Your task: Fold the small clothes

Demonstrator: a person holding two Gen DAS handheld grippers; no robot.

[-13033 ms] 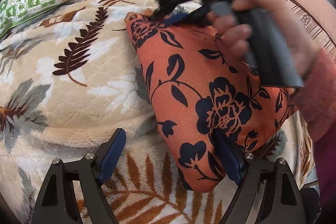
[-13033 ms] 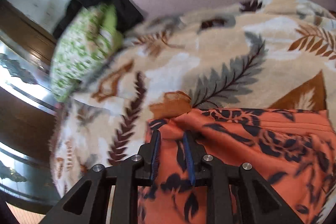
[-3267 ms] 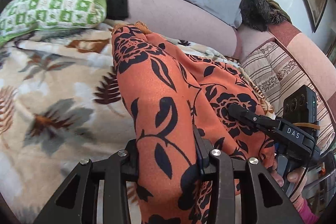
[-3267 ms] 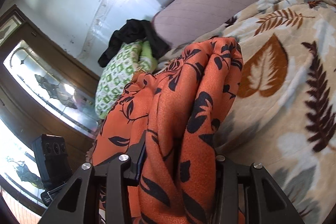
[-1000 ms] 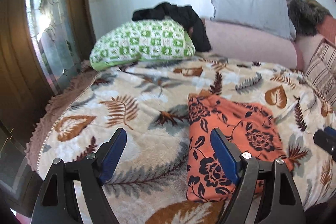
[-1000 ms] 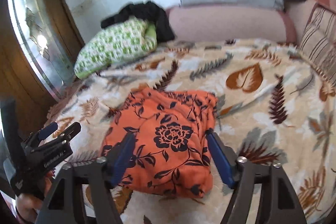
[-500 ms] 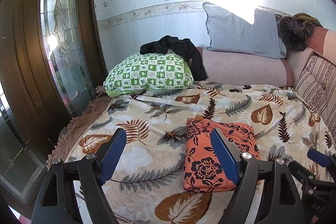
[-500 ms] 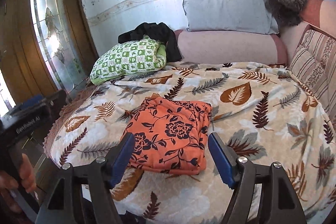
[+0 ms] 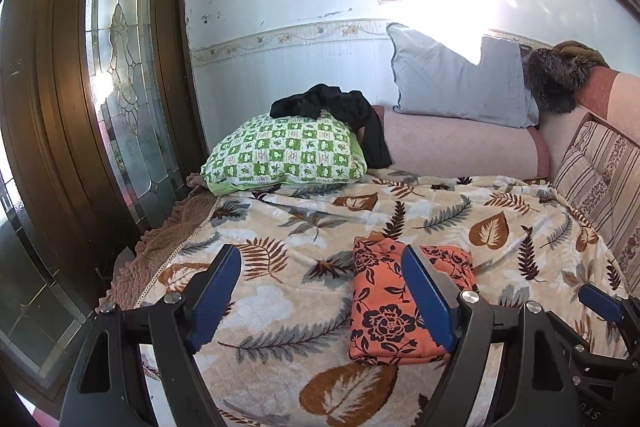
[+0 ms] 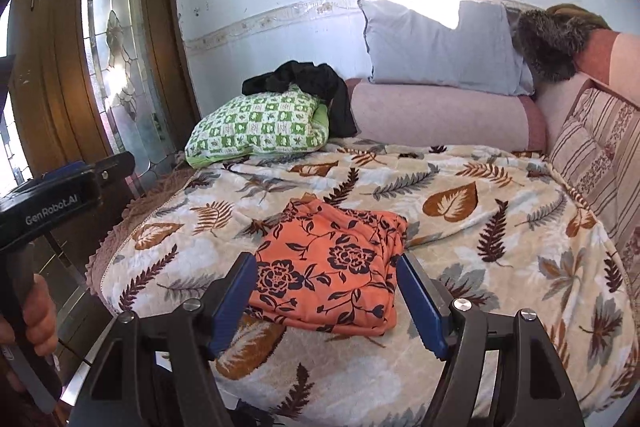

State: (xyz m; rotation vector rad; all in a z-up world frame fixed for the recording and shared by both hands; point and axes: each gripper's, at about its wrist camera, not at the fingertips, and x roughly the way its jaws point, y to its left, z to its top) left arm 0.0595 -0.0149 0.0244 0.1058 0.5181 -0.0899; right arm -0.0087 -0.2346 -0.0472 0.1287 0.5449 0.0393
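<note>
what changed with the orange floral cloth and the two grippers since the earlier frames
Both grippers let go of the orange floral cloth, which was clamped and lifted a few seconds ago; it now lies folded flat on the leaf-print blanket. The left gripper and right gripper have opened and pulled back and up, away from the bed. The green checked pillow and black garment stayed put.
</note>
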